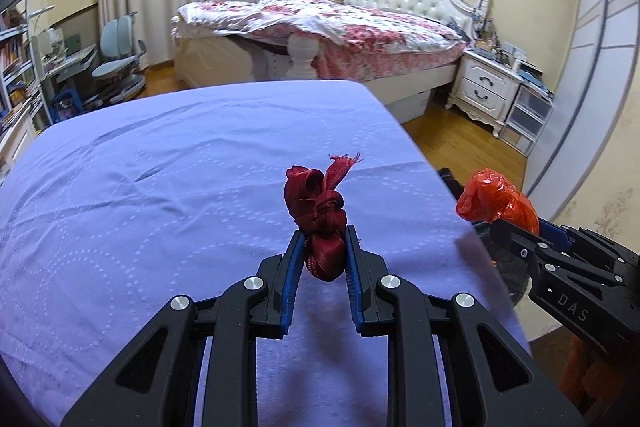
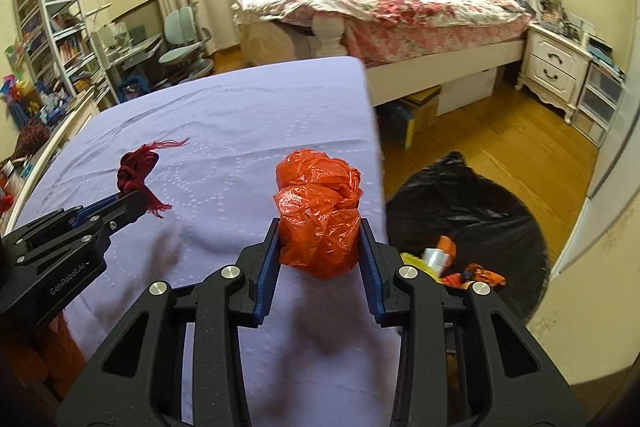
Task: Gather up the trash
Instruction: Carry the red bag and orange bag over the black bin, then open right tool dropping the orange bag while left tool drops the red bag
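Note:
My left gripper (image 1: 323, 239) is shut on a knotted dark red ribbon (image 1: 320, 211) and holds it above the purple tablecloth (image 1: 160, 163). The ribbon also shows in the right wrist view (image 2: 136, 167), with the left gripper (image 2: 136, 201) under it. My right gripper (image 2: 320, 227) is shut on a crumpled orange plastic bag (image 2: 320, 211), held over the table's right edge. The bag also shows in the left wrist view (image 1: 496, 199), gripped by the right gripper (image 1: 496, 225). A black trash bag (image 2: 472, 215) stands open on the floor to the right, with wrappers inside.
A bed with a floral quilt (image 2: 392, 3) stands behind the table. A white nightstand (image 2: 556, 67) and plastic drawers (image 2: 600, 99) are at the right. A desk, chair (image 2: 184, 39) and bookshelves (image 2: 48, 23) are at the left. The floor is wood (image 2: 500, 131).

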`<state>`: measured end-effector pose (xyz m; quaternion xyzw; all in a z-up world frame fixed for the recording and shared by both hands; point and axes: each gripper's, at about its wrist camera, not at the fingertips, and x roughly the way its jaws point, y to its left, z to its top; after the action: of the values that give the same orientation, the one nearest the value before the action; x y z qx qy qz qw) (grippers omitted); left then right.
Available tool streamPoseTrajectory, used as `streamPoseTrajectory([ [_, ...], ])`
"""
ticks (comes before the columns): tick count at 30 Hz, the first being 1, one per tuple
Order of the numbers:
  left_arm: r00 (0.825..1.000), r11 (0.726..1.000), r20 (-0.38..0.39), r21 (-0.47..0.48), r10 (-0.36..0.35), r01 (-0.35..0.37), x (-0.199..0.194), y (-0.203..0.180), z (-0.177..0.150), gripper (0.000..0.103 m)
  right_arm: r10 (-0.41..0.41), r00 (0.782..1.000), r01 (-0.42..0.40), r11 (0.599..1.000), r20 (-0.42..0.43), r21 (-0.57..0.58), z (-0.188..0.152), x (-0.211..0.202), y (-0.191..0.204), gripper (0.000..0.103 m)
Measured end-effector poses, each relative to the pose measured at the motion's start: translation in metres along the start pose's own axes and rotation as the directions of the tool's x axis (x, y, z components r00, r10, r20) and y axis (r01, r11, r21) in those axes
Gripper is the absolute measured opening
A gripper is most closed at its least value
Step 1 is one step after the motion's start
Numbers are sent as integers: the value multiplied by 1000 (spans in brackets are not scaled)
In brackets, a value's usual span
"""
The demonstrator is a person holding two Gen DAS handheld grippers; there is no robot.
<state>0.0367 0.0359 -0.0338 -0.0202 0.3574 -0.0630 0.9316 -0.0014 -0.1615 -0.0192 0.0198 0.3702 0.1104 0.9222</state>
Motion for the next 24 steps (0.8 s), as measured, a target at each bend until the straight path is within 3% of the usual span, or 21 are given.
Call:
streamPoseTrajectory([
  [14, 991, 983, 8, 124, -136, 134, 29, -86, 20, 23, -150, 987, 143, 983, 54, 117, -1, -17, -81, 35],
  [24, 987, 973, 1, 168, -163, 160, 48, -119, 26, 23, -201, 978, 189, 968, 59, 163, -2, -13, -117, 35],
])
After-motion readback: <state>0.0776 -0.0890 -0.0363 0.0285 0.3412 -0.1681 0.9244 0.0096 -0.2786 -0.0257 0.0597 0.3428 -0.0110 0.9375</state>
